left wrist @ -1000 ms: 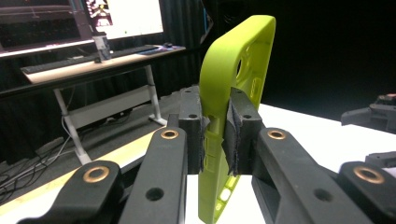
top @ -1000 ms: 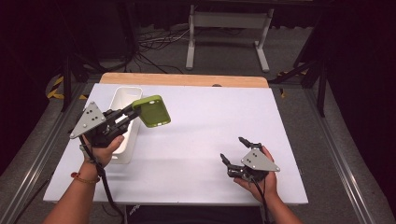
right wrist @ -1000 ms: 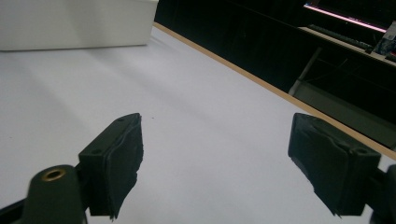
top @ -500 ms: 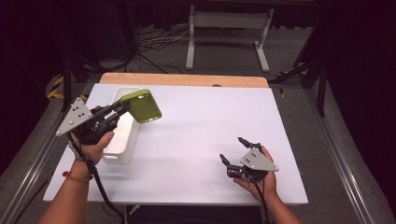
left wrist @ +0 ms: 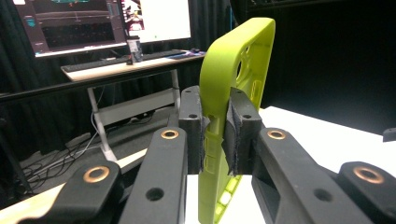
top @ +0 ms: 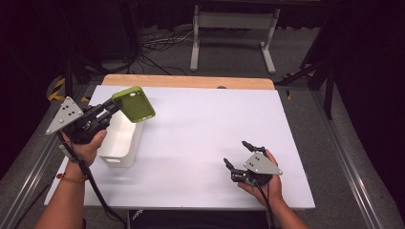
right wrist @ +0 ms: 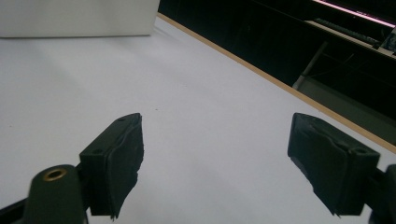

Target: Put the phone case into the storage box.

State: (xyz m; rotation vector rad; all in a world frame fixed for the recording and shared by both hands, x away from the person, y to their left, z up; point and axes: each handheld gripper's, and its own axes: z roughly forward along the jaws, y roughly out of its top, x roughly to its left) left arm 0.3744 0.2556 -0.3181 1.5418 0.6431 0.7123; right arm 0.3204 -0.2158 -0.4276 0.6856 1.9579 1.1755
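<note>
Clamped edge-on in the left gripper point(top: 111, 107) fingers — lime-green plastic phone case point(top: 134, 103), long axis toward 1 o'clock, above the white rectangular plastic bin point(top: 120, 142) — right gripper point(top: 238, 155) fingers wide, empty.

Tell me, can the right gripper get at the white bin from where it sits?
Probably yes: the right gripper rests open and empty on the table, with bare tabletop between it and the white bin, though the left gripper holds a green phone case over it.

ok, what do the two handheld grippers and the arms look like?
Both the left gripper and right gripper are black, each topped by a grey three-cornered plate and trailing a black cable. Brass-coloured pivots show on the linkages, with worn dark pads. Forearms are bare; a thin bracelet circles the left wrist.
</note>
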